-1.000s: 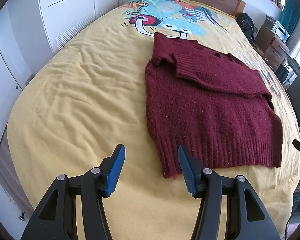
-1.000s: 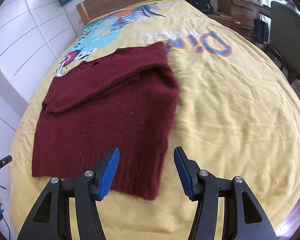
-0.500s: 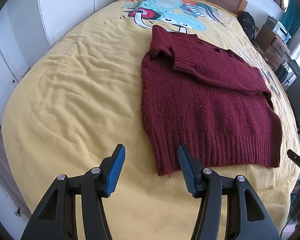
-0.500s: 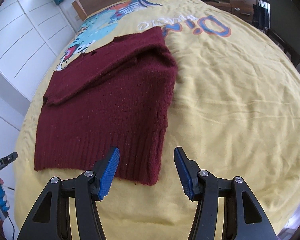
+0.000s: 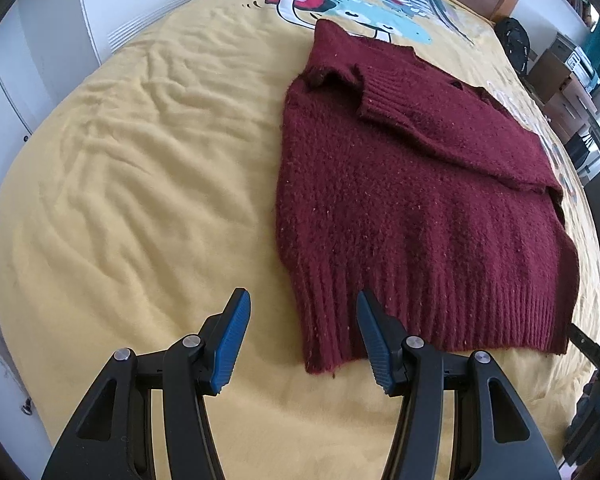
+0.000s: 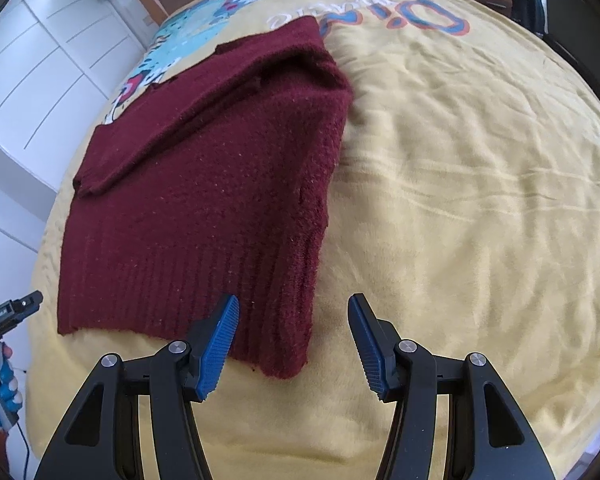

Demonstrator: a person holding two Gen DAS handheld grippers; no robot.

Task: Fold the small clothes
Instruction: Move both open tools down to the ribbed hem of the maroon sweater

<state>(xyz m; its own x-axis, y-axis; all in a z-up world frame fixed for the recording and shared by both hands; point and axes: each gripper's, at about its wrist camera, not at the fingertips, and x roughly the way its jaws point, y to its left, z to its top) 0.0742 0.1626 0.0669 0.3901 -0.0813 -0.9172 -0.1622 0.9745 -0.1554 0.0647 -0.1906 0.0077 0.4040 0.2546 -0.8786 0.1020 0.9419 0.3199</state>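
A yellow bed (image 5: 140,184) fills both views, the maroon sweater (image 5: 412,216) lying flat right of centre in the left view. Our left claw (image 5: 300,336) and right claw (image 6: 292,340) gape wide over its hem corners; we should pinch both layers evenly

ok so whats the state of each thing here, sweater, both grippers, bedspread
sweater: flat on the bed, sleeves folded across the chest, hem nearest the grippers
left gripper: open, empty, at the hem's left corner
right gripper: open, empty, at the hem's right corner
bedspread: wrinkled
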